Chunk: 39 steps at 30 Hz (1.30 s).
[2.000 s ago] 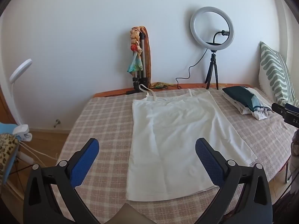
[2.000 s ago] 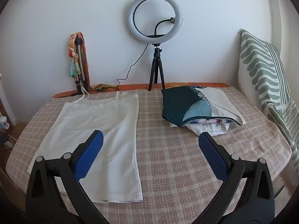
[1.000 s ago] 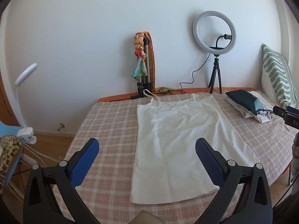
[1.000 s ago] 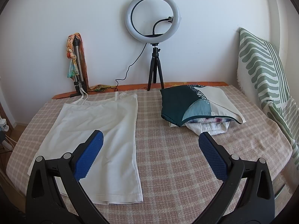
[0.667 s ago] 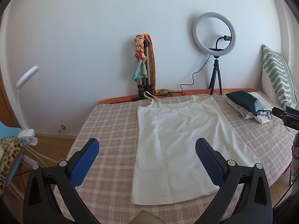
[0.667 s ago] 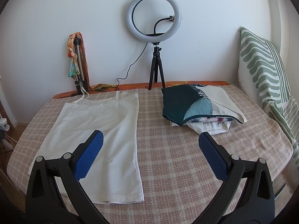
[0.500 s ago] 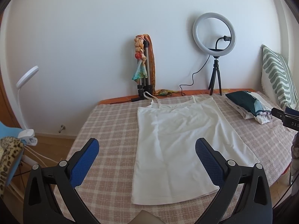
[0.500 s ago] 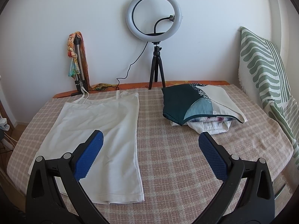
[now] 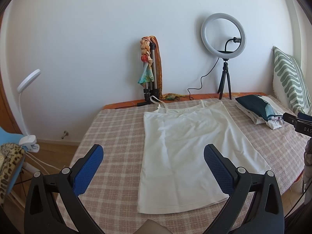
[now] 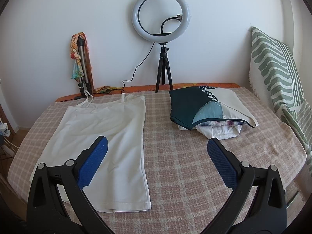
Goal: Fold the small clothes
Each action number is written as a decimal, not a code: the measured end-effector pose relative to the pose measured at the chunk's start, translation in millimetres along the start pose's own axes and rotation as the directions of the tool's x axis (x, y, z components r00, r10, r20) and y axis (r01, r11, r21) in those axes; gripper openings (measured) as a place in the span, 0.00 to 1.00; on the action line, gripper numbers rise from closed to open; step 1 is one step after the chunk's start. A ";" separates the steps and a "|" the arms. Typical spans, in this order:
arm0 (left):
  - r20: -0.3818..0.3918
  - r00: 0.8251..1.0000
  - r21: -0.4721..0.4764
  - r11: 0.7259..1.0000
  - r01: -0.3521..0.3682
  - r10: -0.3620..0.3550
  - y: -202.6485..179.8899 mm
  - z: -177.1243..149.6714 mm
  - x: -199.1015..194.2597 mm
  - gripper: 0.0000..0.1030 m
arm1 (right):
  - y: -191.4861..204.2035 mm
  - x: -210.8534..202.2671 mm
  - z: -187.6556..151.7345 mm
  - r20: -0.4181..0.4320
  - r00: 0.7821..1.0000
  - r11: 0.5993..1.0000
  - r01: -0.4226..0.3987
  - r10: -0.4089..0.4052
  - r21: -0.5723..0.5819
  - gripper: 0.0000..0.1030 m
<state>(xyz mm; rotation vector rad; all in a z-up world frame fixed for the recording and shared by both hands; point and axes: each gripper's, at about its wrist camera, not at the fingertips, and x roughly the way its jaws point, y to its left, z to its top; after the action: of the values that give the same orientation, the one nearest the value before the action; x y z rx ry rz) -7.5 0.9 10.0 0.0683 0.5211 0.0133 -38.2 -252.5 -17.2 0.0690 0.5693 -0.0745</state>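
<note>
White wall backs a bed (image 10: 175, 156) covered in a pink-and-cream checked blanket, and we hold both tools above its near edge. Our left gripper (image 9: 153, 152) has its jaws spread wide and holds nothing; its blue pads frame the lower half of a white camisole (image 9: 187, 142) that lies flat and unfolded on the blanket, straps toward the wall and hem toward us. Our right gripper (image 10: 157, 145) is likewise released and empty, hovering over bare blanket between the white camisole (image 10: 109, 134) and a stack of folded clothes (image 10: 208, 111), the left pad overlapping the camisole in view, though we cannot tell whether it touches the cloth. That stack sits well apart from the camisole toward the right side of the bed, a dark teal and cream piece on top with a floral and a white piece beneath. From the left wrist view the tip of the right gripper shows at the far right edge, near the stack (image 9: 259, 109). Against the wall stand a ring light (image 10: 160, 13) on a small black tripod and a folded tripod wrapped in a colourful scarf (image 10: 81, 58). A green-striped pillow (image 10: 276, 64) leans at the right, and a white clip lamp (image 9: 27, 105) stands off the bed to the left.
</note>
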 end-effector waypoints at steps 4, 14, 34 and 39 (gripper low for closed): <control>0.000 1.000 0.001 1.000 0.000 0.000 -0.4 0.3 0.1 1.00 | -0.2 0.2 0.4 -0.001 1.000 1.000 0.000 0.000 -0.001 1.00; -0.002 1.000 0.000 1.000 0.002 -0.002 0.3 -0.3 0.2 1.00 | 0.4 0.6 0.6 -0.001 1.000 1.000 0.000 0.000 0.000 1.00; -0.016 1.000 -0.010 1.000 -0.005 0.005 5.3 -5.2 4.2 1.00 | 1.8 3.0 -1.6 -0.004 1.000 1.000 -0.001 0.001 -0.002 1.00; -0.054 0.998 -0.032 0.999 0.025 -0.027 15.6 -11.1 12.2 1.00 | 10.5 4.3 0.8 -0.003 1.000 1.000 -0.014 0.014 -0.005 1.00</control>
<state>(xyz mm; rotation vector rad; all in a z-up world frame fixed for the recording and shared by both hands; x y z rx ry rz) -2.4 17.6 -4.6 0.0310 0.5759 -0.0021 -33.2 -242.3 -18.3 0.0682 0.5722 -0.0596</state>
